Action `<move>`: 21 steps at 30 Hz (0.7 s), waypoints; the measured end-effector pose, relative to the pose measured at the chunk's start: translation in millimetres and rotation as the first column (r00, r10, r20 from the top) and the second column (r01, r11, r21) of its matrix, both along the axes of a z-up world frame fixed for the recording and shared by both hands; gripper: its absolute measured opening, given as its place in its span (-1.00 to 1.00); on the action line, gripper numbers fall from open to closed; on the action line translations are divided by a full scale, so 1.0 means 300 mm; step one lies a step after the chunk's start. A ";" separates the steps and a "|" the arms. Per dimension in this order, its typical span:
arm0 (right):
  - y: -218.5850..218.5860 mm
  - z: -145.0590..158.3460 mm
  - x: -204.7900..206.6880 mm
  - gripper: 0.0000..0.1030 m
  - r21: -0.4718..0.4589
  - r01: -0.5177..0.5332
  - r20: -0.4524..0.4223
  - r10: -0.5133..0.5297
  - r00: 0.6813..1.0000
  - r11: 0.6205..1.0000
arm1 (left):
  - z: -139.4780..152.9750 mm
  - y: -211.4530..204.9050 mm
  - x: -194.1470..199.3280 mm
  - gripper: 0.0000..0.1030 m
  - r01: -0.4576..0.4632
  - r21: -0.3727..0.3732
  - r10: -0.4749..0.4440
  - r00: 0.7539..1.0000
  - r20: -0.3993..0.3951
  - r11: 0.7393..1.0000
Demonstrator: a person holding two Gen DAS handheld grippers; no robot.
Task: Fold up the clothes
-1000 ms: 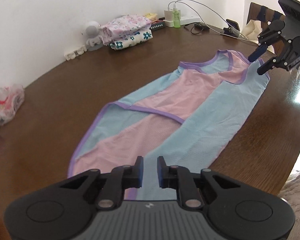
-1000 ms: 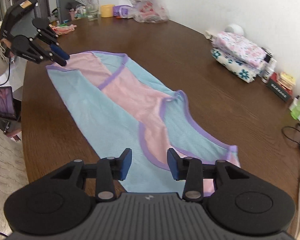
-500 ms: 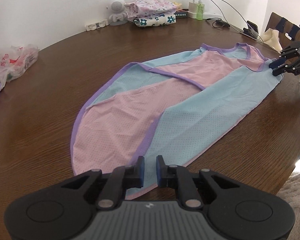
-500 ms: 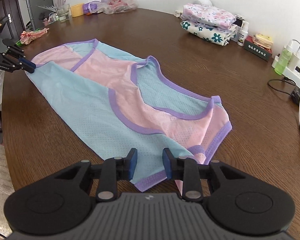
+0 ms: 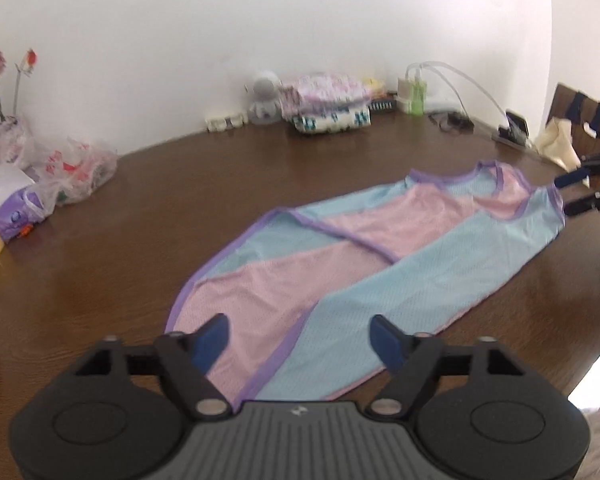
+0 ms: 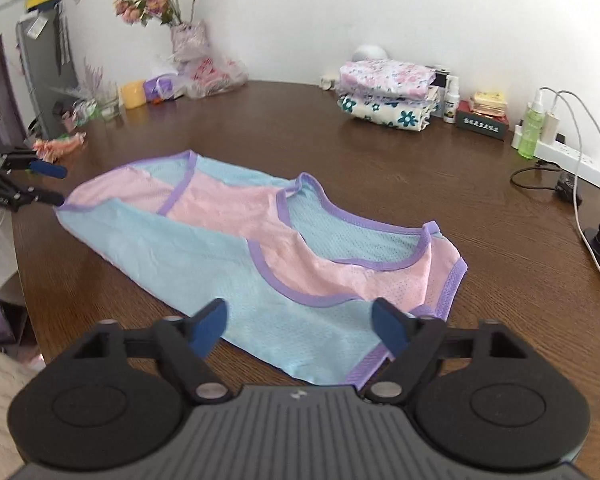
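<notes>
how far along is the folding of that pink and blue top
Done: the top lies flat on the table with one long side already folded in lengthwise. A stack of folded clothes sits by the wall. In hand: nothing; the left gripper and right gripper are both open, one at each end of the top. Left: probably the other lengthwise fold, then folding it end to end and stacking it.

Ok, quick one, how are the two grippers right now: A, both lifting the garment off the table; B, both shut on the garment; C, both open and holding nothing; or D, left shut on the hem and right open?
C: the left gripper and right gripper both stand wide apart with nothing between them, and the pink and blue garment lies flat on the table.
</notes>
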State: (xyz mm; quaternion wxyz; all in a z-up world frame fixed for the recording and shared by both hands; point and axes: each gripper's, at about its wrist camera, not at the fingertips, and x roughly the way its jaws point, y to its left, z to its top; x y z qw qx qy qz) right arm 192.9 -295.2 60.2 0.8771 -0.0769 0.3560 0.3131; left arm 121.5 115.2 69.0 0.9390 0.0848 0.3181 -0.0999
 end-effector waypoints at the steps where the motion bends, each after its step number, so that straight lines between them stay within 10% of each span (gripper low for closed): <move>1: 0.014 0.013 -0.025 0.86 0.018 0.030 0.007 -0.030 1.000 0.999 | 0.009 -0.022 -0.019 0.90 -0.031 -0.025 0.032 0.999 0.021 0.999; 13: 0.161 -0.044 -0.204 0.99 0.059 0.403 -0.134 -0.392 0.910 0.913 | -0.049 -0.129 -0.115 0.93 -0.270 -0.310 0.245 0.962 -0.118 0.911; 21: 0.236 -0.049 -0.246 0.99 0.005 0.405 -0.116 -0.402 0.908 0.914 | -0.080 -0.144 -0.147 0.93 -0.281 -0.307 0.240 0.957 -0.165 0.909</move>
